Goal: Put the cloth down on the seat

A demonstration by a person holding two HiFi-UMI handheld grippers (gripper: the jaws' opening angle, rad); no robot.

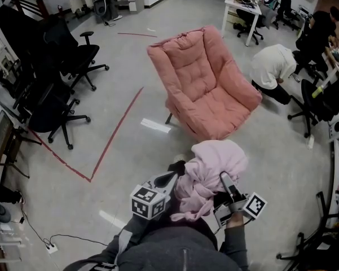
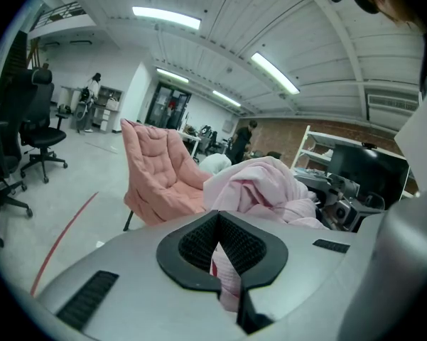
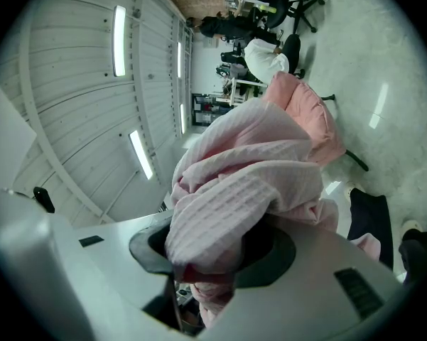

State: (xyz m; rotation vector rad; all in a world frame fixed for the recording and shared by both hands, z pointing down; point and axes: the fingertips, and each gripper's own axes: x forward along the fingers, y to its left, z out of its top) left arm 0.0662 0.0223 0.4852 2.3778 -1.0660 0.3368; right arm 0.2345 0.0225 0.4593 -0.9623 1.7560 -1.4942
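The pink cloth (image 1: 214, 162) hangs bunched in the air just in front of the pink armchair (image 1: 206, 81), clear of its seat (image 1: 217, 109) and above the grey floor (image 1: 124, 168). The left gripper (image 2: 221, 253) has its jaws nearly together, pinching a thin edge of the cloth on the side away from the armchair. The right gripper (image 3: 212, 256) has its jaws clamped on a thick waffle-textured fold that spills over them. Left of the armchair a red tape line (image 1: 117, 130) crosses the floor, with black office chairs (image 1: 73, 61) further left. Behind the armchair a person in a white top (image 1: 273, 66) bends low.
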